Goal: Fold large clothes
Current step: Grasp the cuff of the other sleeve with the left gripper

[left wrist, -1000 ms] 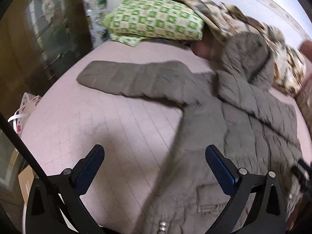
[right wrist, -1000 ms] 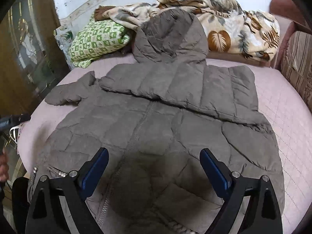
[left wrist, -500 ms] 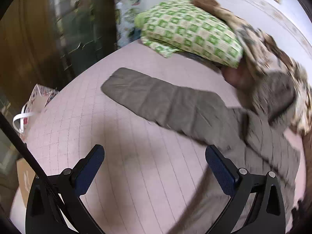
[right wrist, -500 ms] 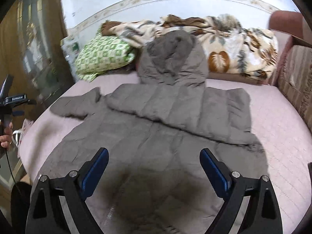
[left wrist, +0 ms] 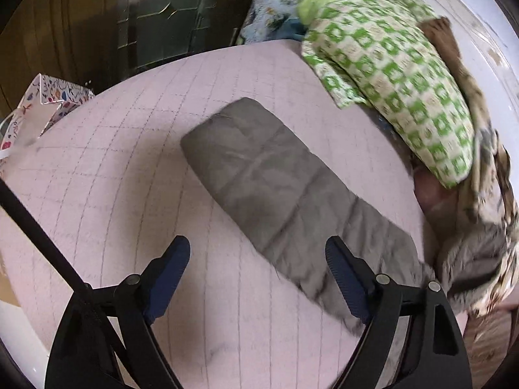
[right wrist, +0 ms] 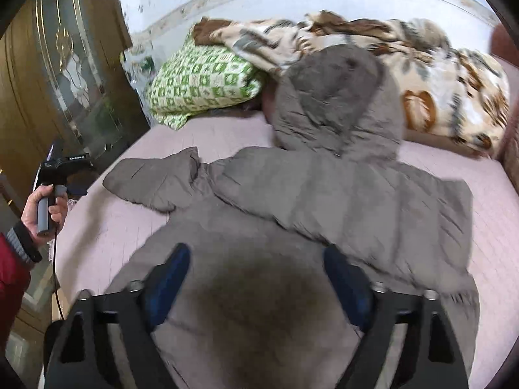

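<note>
A: What is the biggest thing here?

B: The bed (right wrist: 493, 227), with a pink quilted cover. On it lies the coat (right wrist: 292, 227), grey and padded, spread flat. Its hood (right wrist: 337, 97) points to the wall and leans on a blanket (right wrist: 438, 74) with a leaf pattern.

A: And the sleeves?

B: 1 sleeve (left wrist: 275, 191) lies straight out to the side on the pink cover, in front of the left gripper (left wrist: 258, 272). The other sleeve (right wrist: 373, 214) is folded across the chest of the coat.

A: What is beside the hood?

B: A green checked pillow (right wrist: 201, 81), touching the blanket. Near the bed edge there is a paper bag (left wrist: 42, 107) with small coloured prints.

A: How do the jaws stand?

B: Both pairs are apart and hold nothing, and both have just been closing a little. The left gripper is over the cover with the sleeve reaching between its 2 fingers, not pressed. The right gripper (right wrist: 256, 282) is over the lower part of the coat. A hand (right wrist: 45, 207) in a red sleeve holds the left gripper's handle at the bed's side.
</note>
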`<action>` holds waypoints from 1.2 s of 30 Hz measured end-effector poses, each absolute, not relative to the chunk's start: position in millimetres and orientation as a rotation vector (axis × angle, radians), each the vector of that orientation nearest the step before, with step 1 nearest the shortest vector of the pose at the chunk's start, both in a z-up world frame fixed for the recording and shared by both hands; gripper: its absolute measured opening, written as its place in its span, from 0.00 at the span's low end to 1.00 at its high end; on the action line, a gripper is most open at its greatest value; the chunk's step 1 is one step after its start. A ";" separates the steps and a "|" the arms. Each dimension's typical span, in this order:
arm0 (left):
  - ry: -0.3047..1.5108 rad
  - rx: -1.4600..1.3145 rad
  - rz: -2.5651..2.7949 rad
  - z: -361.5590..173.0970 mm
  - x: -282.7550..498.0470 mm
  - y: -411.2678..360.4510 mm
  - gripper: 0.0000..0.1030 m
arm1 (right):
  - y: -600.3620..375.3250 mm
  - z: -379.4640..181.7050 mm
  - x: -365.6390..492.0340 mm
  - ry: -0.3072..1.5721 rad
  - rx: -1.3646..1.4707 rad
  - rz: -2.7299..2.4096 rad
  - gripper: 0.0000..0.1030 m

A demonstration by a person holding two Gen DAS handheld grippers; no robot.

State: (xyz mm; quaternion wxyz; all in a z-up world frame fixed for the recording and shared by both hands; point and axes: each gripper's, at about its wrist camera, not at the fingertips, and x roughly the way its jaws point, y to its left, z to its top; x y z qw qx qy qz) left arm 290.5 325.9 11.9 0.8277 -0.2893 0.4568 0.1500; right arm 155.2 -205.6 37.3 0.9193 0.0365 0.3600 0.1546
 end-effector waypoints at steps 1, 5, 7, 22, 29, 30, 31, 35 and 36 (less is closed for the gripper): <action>0.972 -0.620 0.316 8.0 295.2 331.4 0.79 | -191.0 39.0 166.7 0.755 0.060 0.327 0.66; 0.965 -0.678 0.293 -6.7 310.6 359.2 0.74 | -136.8 35.4 189.4 0.781 0.019 0.390 0.63; 0.944 -0.717 0.294 -13.2 317.0 375.0 0.73 | -118.3 27.8 195.2 0.802 0.011 0.413 0.63; 0.849 -0.812 0.306 -59.2 348.5 409.0 0.26 | -70.8 -5.3 232.2 0.879 -0.068 0.408 0.63; 0.830 -0.669 0.341 -37.4 346.1 390.9 0.17 | -54.8 -12.1 262.4 0.891 -0.072 0.387 0.56; 0.824 -0.646 0.337 -32.1 345.3 388.1 0.17 | -51.9 -12.9 267.1 0.891 -0.074 0.386 0.56; 0.817 -0.624 0.329 -26.6 344.6 385.4 0.17 | -48.4 -14.6 273.2 0.894 -0.077 0.382 0.56; 0.779 -0.554 0.280 4.2 342.8 374.6 0.16 | -38.7 -23.2 290.0 0.911 -0.079 0.363 0.49; 0.769 -0.544 0.268 10.6 341.3 372.5 0.16 | -36.5 -24.4 292.1 0.913 -0.081 0.360 0.48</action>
